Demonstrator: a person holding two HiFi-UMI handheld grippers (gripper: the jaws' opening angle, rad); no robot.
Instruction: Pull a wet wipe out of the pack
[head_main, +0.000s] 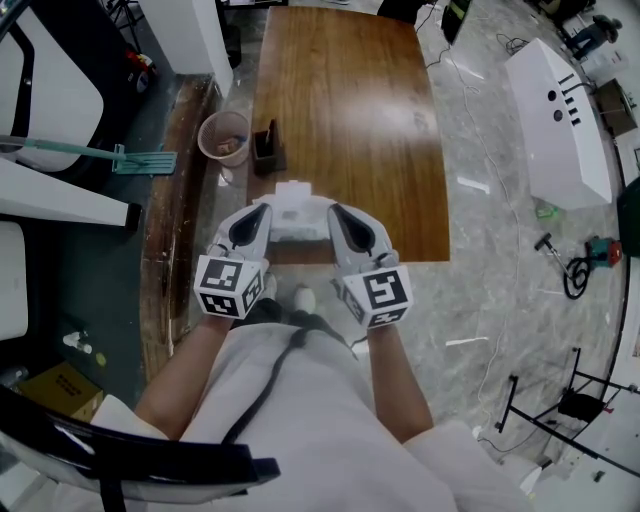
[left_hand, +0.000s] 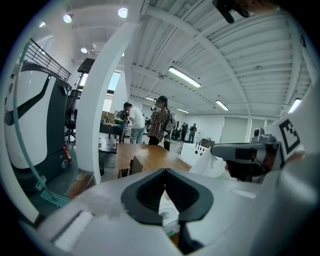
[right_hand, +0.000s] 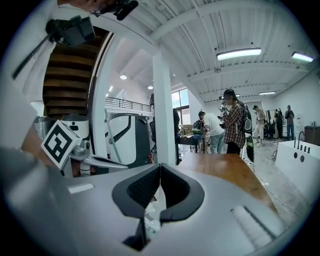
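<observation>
A white wet wipe pack lies at the near edge of the wooden table. My left gripper sits at the pack's left side and my right gripper at its right side, both pointing away from me. In the left gripper view the jaws of the left gripper meet at their tips, and a bit of the pack shows below them. The right gripper also has its tips together, with the pack just beneath. I see nothing pinched in either one.
A small dark box stands at the table's left edge. On the floor to the left are a pink bucket and a green mop. A white machine stands to the right. Several people stand far off beyond the table.
</observation>
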